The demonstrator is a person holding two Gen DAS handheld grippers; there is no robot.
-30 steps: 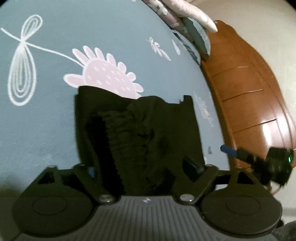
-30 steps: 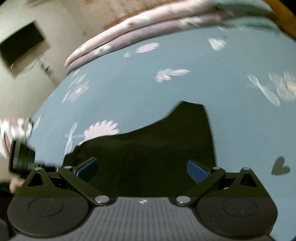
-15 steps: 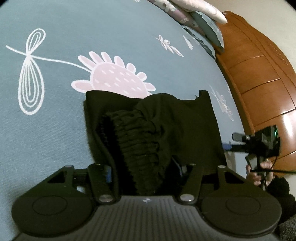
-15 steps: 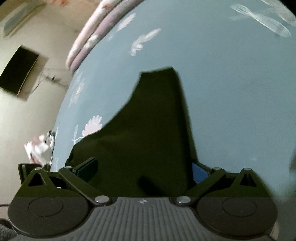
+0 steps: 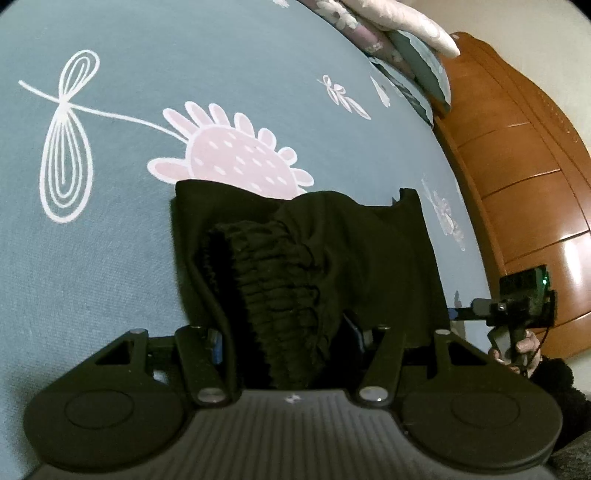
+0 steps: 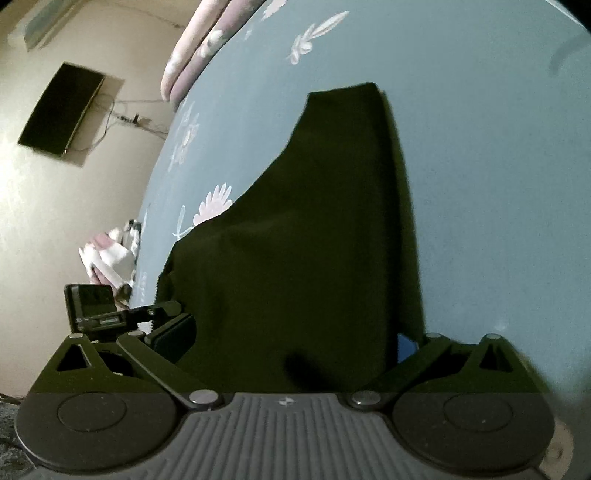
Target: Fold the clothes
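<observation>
The black garment [image 5: 354, 251], seemingly shorts or trousers with a gathered elastic waistband [image 5: 280, 291], lies on the blue-grey bedsheet [image 5: 129, 221], partly over a pink flower print [image 5: 236, 158]. The left gripper [image 5: 284, 336] has just been closing its jaws around the bunched waistband; the fabric sits between them and seems to fill the gap, so it reads as clenched on the waistband, though the pad contact is hidden by cloth. In the right wrist view the right gripper [image 6: 291, 339] has its jaws spread wide with the garment's near edge lying between them; the pads do not press the cloth, so it is released

The step in hand looks like taking hold of the near end before folding. To do it well, the right gripper should close on the flat edge, catching all layers, roughly level with the left grip, so that the near end lifts evenly. Then both should carry the edge toward the far end together, keeping the cloth taut between them, and lay it down without dragging the bottom layer

Counted: one garment, two grippers, one pink flower print under the cloth, one wooden headboard [image 5: 517, 166] at far right, one dark screen [image 6: 61, 110] on the wall, and a stack of pillows [image 5: 399, 33] whose number I cannot tell
</observation>
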